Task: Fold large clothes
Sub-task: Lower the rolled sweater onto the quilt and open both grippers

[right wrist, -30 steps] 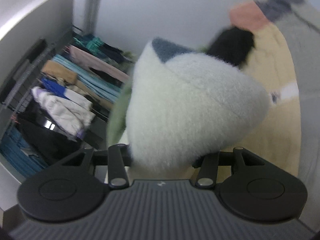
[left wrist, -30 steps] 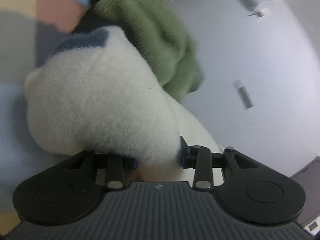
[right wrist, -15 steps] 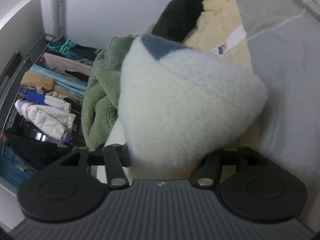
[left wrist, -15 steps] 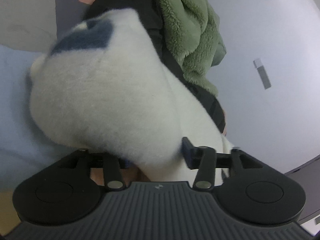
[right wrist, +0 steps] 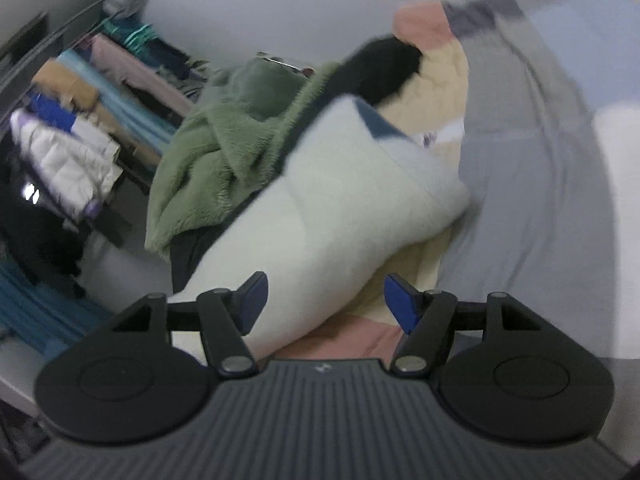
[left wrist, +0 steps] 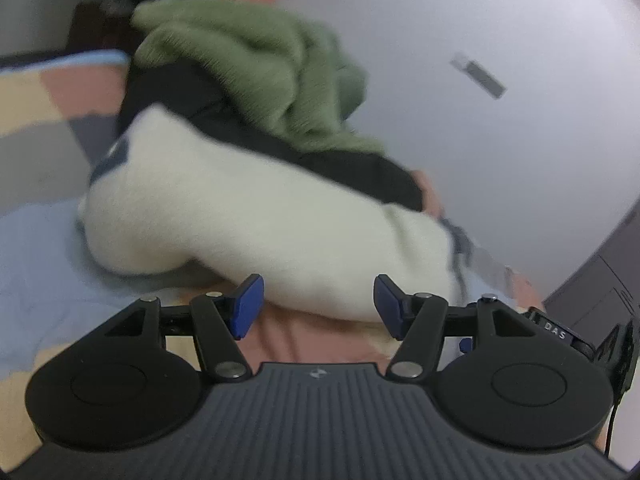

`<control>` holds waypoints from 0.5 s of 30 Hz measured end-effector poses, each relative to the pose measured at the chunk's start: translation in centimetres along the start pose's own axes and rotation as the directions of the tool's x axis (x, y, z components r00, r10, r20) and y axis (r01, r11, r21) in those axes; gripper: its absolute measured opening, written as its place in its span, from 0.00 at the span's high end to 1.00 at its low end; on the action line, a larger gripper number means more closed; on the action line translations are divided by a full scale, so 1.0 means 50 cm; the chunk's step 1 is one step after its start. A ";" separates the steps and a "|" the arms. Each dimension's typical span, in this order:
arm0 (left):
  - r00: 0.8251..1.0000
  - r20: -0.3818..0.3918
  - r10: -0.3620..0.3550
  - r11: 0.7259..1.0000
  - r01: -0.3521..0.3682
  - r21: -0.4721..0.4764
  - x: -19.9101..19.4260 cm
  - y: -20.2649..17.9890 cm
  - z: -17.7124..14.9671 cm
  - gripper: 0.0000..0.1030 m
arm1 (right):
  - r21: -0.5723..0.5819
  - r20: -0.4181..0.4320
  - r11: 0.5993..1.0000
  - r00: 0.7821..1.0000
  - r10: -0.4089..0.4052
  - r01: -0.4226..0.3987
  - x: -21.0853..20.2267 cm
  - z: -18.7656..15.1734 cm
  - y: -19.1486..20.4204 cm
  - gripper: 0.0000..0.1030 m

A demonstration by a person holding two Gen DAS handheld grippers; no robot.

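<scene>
There was one cream fleece garment (left wrist: 256, 208), folded into a thick bundle with a dark blue patch (right wrist: 378, 122) at its far end. It lay on a patchwork bed cover (left wrist: 36, 92) of yellow, pink, grey and pale blue blocks. In the left wrist view its long axis ran from the far left down to the near right; in the right wrist view it ran from the near left up to the far right, with the blue patch at the far end. Behind it, touching it, lay one black garment (left wrist: 352, 164), and on that one green fleece garment (right wrist: 212, 148) in a loose heap (so three pieces in all on the bed, as far as I could count).

The left gripper (left wrist: 318, 304) had its jaws apart, having just been opening, and the two blue pads (left wrist: 248, 304) stood free in front of the near edge of the bundle, not pressing it. The right gripper (right wrist: 324, 300) was the same: its jaws had just been opening, and its pads (right wrist: 400, 300) were clear of the cloth, with the bundle's near end lying beyond the gap.

Further left in the right wrist view stood a rack of folded clothes (right wrist: 68, 128), blurred. Behind everything was a plain pale wall (left wrist: 500, 20).
</scene>
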State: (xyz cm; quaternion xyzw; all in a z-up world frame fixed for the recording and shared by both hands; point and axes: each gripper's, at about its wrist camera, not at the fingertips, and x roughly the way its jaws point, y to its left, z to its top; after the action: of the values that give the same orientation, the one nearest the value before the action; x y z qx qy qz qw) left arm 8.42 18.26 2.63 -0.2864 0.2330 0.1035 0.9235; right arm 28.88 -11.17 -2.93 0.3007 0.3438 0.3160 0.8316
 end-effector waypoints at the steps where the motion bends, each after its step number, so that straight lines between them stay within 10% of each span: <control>1: 1.000 0.018 -0.007 1.000 0.006 0.029 -0.023 -0.017 -0.002 0.36 | -0.031 0.011 1.000 1.000 -0.006 0.006 -0.023 0.002 0.015 0.34; 15: 0.991 0.134 -0.030 0.958 -0.009 0.288 -0.249 -0.160 -0.101 0.35 | -0.380 0.187 0.924 0.981 0.046 0.029 -0.276 -0.048 0.178 0.34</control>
State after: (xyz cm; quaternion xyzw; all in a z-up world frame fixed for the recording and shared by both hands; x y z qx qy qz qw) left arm -1.71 8.11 8.88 -0.1424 0.1802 0.0830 0.9697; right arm 16.44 -15.10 7.33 0.1639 0.1925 0.3499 0.9020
